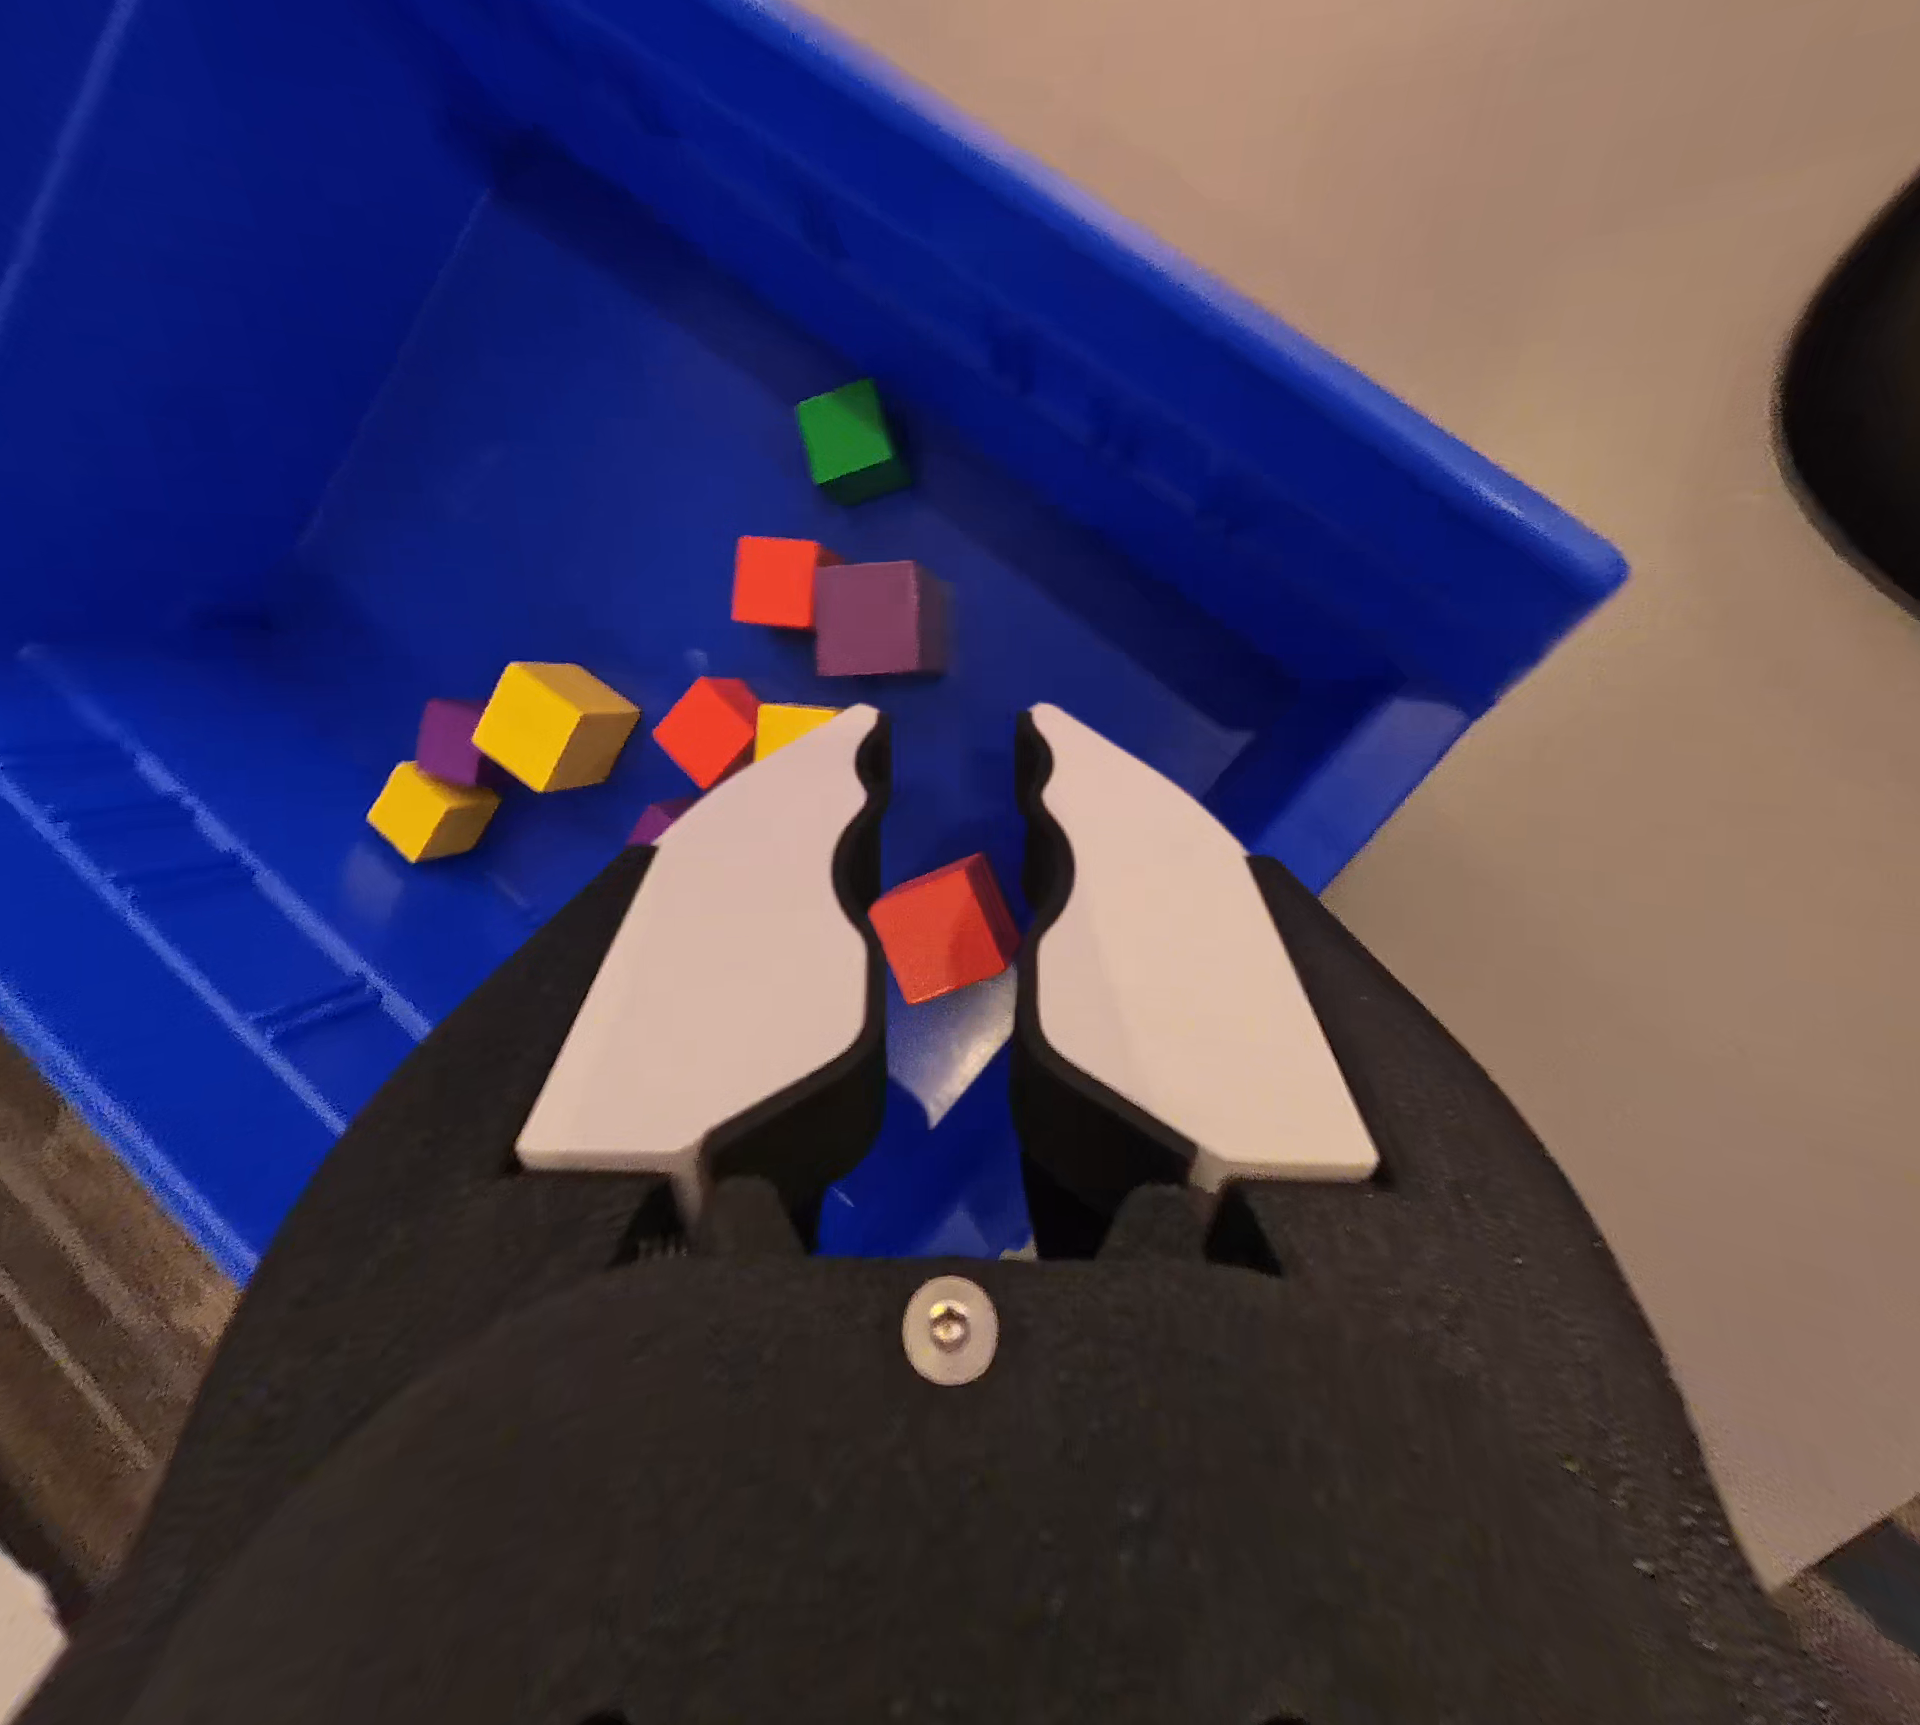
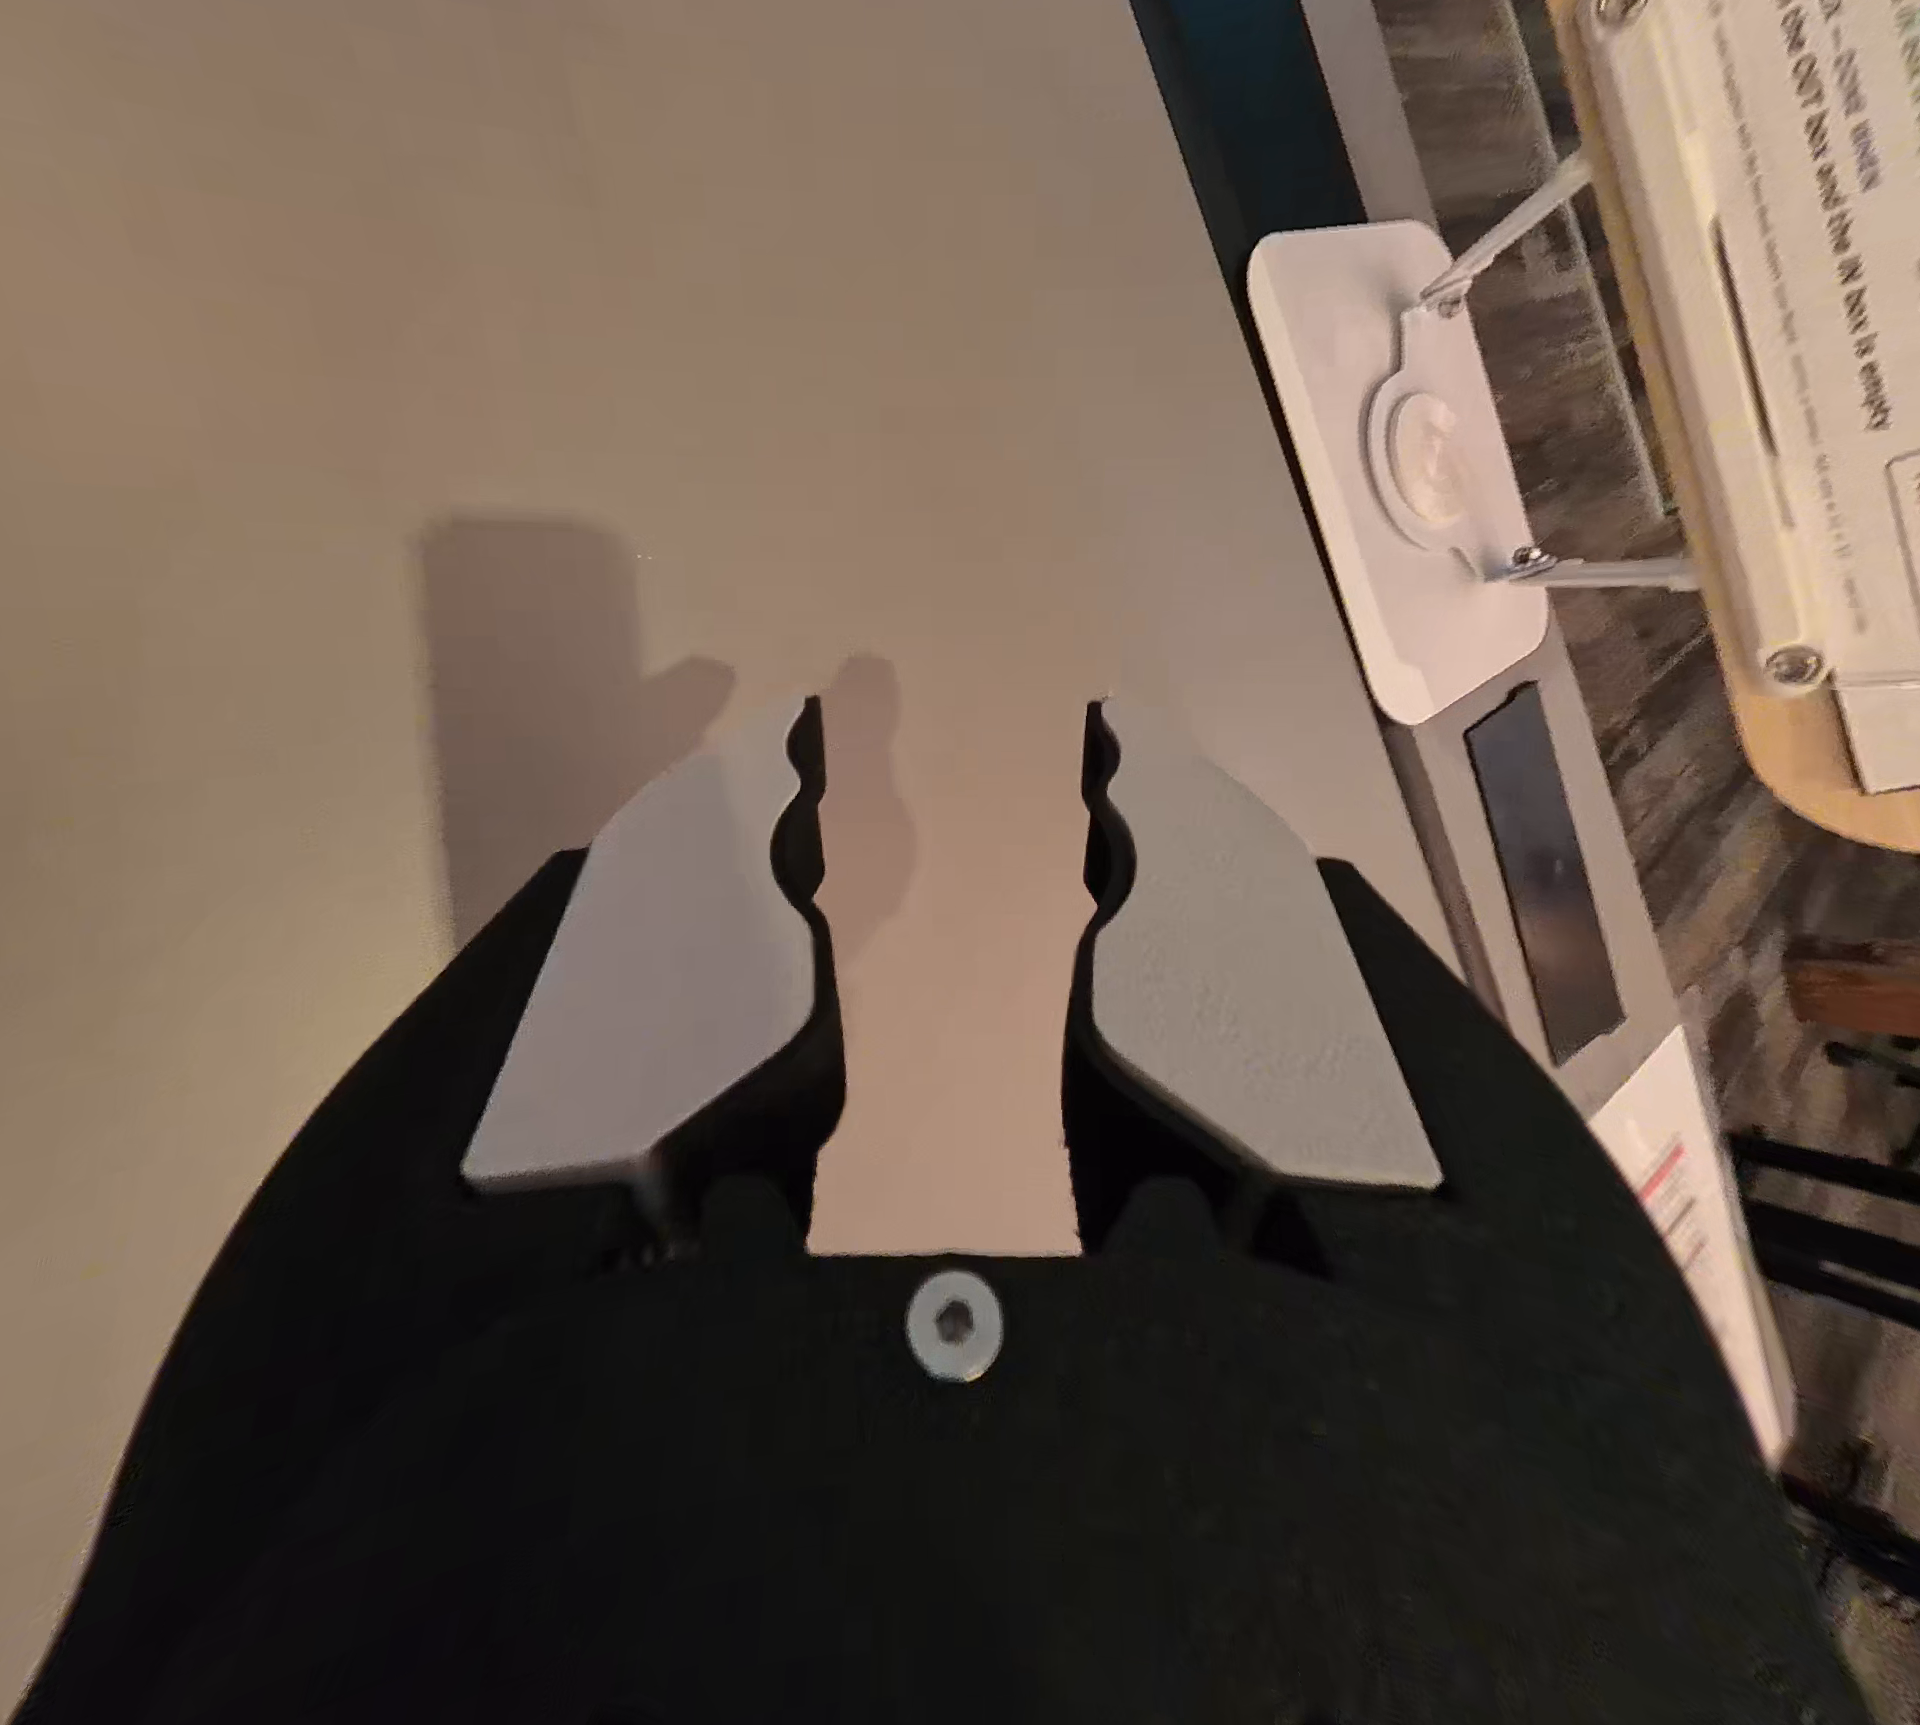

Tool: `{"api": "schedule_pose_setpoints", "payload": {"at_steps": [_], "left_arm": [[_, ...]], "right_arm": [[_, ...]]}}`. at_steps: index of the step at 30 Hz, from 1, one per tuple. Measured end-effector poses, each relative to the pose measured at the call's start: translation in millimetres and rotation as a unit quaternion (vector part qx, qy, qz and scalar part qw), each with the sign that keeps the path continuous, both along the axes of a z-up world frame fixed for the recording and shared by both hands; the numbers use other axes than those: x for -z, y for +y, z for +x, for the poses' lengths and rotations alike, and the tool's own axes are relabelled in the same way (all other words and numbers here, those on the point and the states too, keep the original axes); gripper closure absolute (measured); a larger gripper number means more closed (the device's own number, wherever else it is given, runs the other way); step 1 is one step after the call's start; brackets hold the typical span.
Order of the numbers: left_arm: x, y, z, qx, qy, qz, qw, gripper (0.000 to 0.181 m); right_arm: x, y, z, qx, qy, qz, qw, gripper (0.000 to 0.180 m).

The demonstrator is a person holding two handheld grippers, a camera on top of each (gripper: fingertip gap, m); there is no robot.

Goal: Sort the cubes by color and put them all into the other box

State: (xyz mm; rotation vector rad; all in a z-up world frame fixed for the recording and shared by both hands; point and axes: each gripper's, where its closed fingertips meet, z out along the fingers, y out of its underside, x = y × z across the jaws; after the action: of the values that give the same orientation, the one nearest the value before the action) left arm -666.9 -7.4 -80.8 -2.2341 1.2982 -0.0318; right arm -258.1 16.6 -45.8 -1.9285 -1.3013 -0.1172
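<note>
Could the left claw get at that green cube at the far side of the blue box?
Probably yes. The left claw is open over the blue box, nothing lies on the green cube, and it sits apart from the others. The box wall just behind it could crowd one finger.

Colored cubes [image 1: 727,688] — in blue box [image 1: 312,325]

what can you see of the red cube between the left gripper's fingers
The red cube is small, with flat matte faces and crisp edges, like painted wood. It sits tilted, one corner pointing down, seen in the gap between the left gripper's pale fingers, well back from their tips. It seems to touch the right finger; whether the left one presses it is unclear. Behind it lies the blue box floor, where other cubes rest.
</note>
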Motion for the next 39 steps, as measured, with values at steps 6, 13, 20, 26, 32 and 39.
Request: {"api": "schedule_pose_setpoints", "payload": {"at_steps": [6,13,20,26,32,39], "left_arm": [[9,4,11,0.06,0.007,0.027,0.998,0.158],[11,63,31,0.03,-0.015,0.064,0.997,0.149],[45,78,30,-0.006,0.024,0.006,1.0,0.142],[52,84,28,-0.006,0.039,0.025,0.999,0.154],[25,94,20,-0.039,0.001,0.092,0.995,0.159],[-104,80,59,-0.025,-0.104,0.292,0.95,0.159]], "right_arm": [[9,-1,14,0.047,0.011,-0.024,0.999,0.131],[13,-1,28,0.085,-0.006,-0.032,0.996,0.129],[7,-5,30,0.086,-0.013,-0.026,0.996,0.129],[13,-3,30,0.079,-0.017,-0.031,0.996,0.129],[9,1,32,0.061,-0.026,-0.025,0.998,0.129],[-24,14,24,0.038,0.03,-0.015,0.999,0.13]]}}
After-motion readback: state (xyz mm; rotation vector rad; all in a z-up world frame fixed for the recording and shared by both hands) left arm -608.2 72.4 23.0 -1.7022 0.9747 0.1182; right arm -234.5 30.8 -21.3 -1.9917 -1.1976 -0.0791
